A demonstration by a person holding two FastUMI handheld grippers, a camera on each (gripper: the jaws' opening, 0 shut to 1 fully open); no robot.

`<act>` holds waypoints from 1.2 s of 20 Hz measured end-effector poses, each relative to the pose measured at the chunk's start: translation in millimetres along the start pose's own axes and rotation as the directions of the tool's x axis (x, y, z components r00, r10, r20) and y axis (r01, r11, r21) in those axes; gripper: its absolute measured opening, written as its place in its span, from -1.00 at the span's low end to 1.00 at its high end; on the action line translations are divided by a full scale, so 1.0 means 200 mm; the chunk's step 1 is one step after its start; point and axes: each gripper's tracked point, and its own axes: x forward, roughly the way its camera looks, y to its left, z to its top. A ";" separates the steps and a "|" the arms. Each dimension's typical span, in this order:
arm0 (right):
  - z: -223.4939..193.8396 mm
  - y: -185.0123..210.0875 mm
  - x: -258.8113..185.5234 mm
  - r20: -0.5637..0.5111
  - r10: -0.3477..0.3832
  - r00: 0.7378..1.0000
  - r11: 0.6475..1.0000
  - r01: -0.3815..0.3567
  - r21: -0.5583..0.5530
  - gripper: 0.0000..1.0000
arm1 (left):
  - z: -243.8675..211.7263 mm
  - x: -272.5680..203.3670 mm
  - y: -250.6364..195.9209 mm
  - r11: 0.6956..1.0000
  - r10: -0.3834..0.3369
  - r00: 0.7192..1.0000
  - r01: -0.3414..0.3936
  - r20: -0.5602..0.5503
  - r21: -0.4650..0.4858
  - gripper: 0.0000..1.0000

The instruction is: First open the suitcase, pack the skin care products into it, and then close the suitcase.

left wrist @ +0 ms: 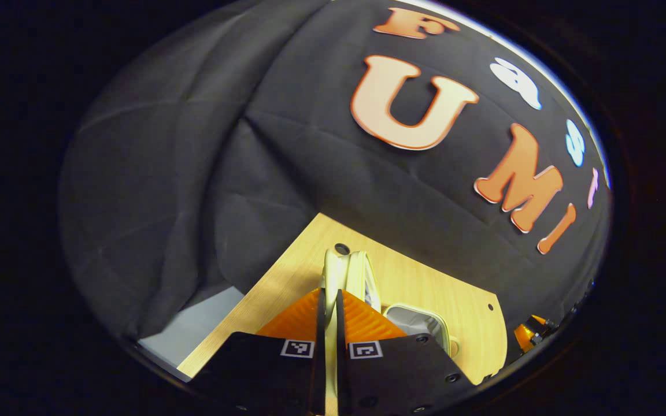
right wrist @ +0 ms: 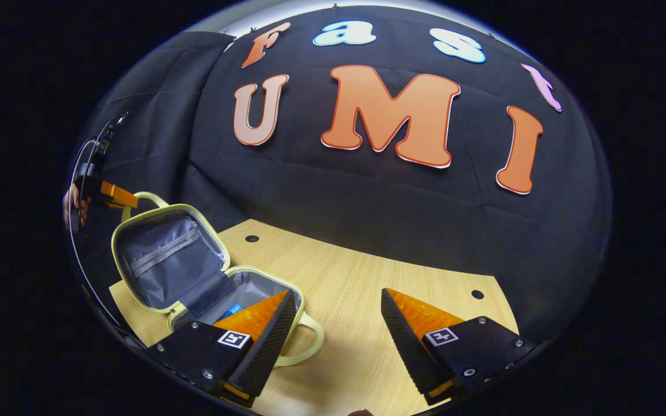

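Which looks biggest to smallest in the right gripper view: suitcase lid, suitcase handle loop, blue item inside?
1. suitcase lid, standing open.
2. front handle loop.
3. blue item, mostly hidden behind the right gripper finger, so its true extent is unsure.

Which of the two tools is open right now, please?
The right tool: its fingers stand wide apart, while the left tool is clamped on the suitcase lid.

Both views look forward, low over the table [right wrist: 356,277], sharing the open suitcase [right wrist: 171,260].
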 end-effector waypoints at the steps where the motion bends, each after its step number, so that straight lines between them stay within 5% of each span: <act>1: -0.01 -0.02 0.00 0.001 0.007 1.000 1.000 -0.007 -0.009 0.89 | 0.02 -0.01 -0.07 1.000 -0.005 1.000 0.005 0.009 0.025 -0.85; 11: -0.07 -0.23 -0.04 0.032 0.017 0.999 0.999 -0.016 -0.039 0.92 | -0.01 -0.13 -0.81 0.983 -0.136 0.990 0.130 0.037 0.127 -0.84; 24: -0.28 -0.53 -0.13 -0.001 0.010 1.000 1.000 -0.010 -0.023 0.93 | -0.48 0.01 -1.58 0.934 -0.296 0.953 0.303 -0.068 0.191 -0.84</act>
